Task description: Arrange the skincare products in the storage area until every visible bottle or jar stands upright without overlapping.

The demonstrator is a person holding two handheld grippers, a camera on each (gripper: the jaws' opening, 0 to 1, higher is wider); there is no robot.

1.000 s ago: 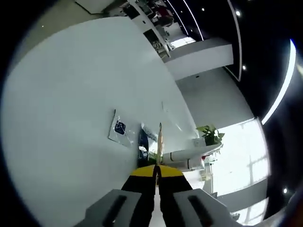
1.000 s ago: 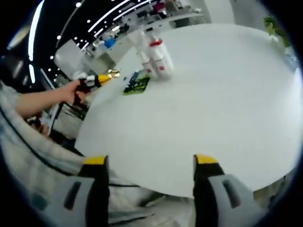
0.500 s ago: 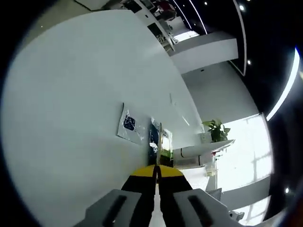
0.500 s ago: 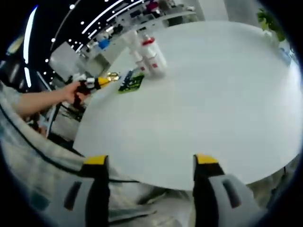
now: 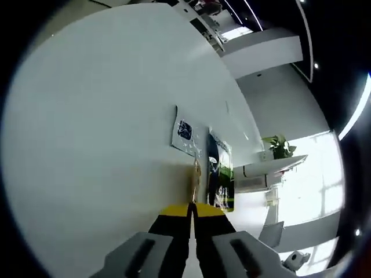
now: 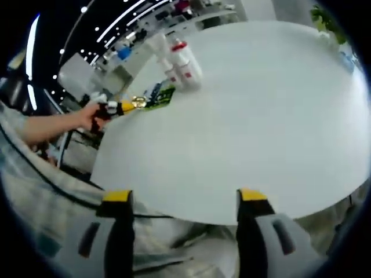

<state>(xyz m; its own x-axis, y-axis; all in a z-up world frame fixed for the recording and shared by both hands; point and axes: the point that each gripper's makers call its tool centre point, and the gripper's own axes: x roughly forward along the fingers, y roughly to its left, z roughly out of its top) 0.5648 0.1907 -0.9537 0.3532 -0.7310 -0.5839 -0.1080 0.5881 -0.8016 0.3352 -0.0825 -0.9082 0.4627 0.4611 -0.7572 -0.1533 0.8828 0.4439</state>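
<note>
My left gripper (image 5: 192,207) is shut on a thin golden item (image 5: 196,176) seen edge-on, held just above the white table (image 5: 98,116). Just beyond its tip lie a white sachet with a blue mark (image 5: 186,132) and a dark green sachet (image 5: 220,171). In the right gripper view a hand holds the left gripper (image 6: 124,106), with the golden item (image 6: 138,103) next to the green sachet (image 6: 161,97). Behind them stand upright white bottles with red caps (image 6: 184,62). My right gripper (image 6: 184,197) is open and empty, hanging off the table's near edge.
The round white table (image 6: 261,116) spreads wide to the right of the bottles. A potted plant (image 5: 280,146) stands on a far counter. Shelves with a blue object (image 6: 123,53) lie behind the table. A sleeve (image 6: 35,191) fills the lower left.
The left gripper has carried the golden item closer to the sachets, now right beside the green one. The right gripper stays open with its view barely shifted.
</note>
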